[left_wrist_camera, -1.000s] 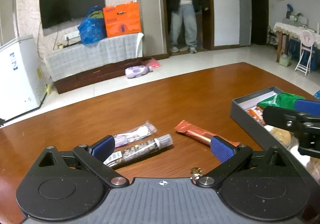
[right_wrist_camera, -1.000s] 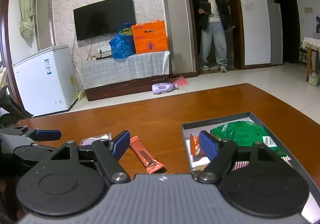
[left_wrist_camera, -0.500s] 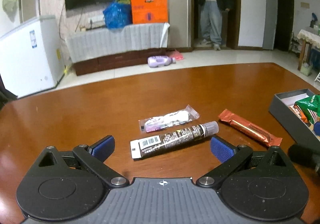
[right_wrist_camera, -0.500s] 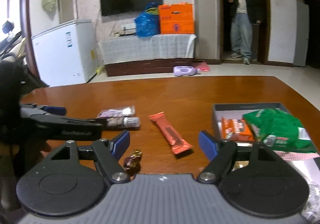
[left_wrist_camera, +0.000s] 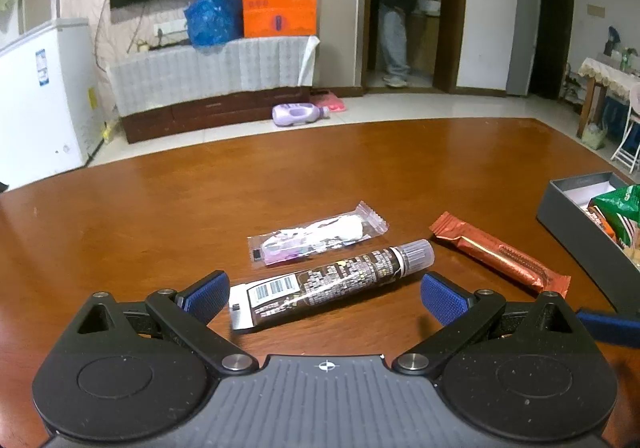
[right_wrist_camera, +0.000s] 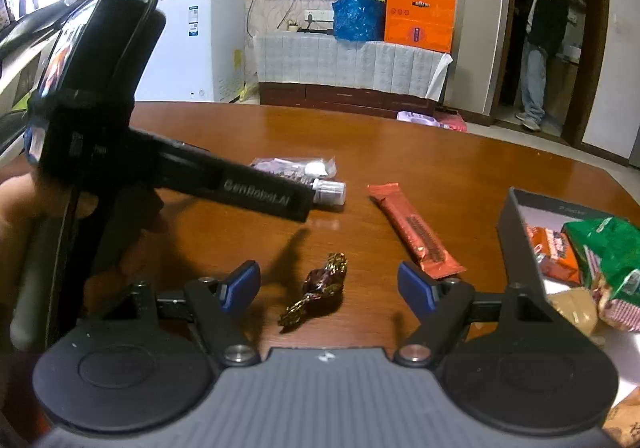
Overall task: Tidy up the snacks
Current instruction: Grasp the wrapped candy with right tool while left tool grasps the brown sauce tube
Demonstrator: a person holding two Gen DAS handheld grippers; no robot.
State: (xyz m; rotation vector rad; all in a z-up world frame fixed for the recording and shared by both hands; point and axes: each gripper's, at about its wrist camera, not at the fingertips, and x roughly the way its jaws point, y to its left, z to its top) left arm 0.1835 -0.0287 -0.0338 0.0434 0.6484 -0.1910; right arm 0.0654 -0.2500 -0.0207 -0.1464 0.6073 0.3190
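Right wrist view: the right gripper [right_wrist_camera: 328, 284] is hanging with jaws spread and empty around a foil-wrapped candy [right_wrist_camera: 318, 290] lying on the wooden table [right_wrist_camera: 440, 167], beside the grey box [right_wrist_camera: 516, 232]. Light, small and crinkly, it is probably calling for a pinch across its plump middle. The left gripper [left_wrist_camera: 324, 294], likewise spread, is framing a brown tube [left_wrist_camera: 332, 286].

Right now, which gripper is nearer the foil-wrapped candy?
Right. The right gripper straddles the foil-wrapped candy, open; the left gripper sits over the brown tube, farther away.
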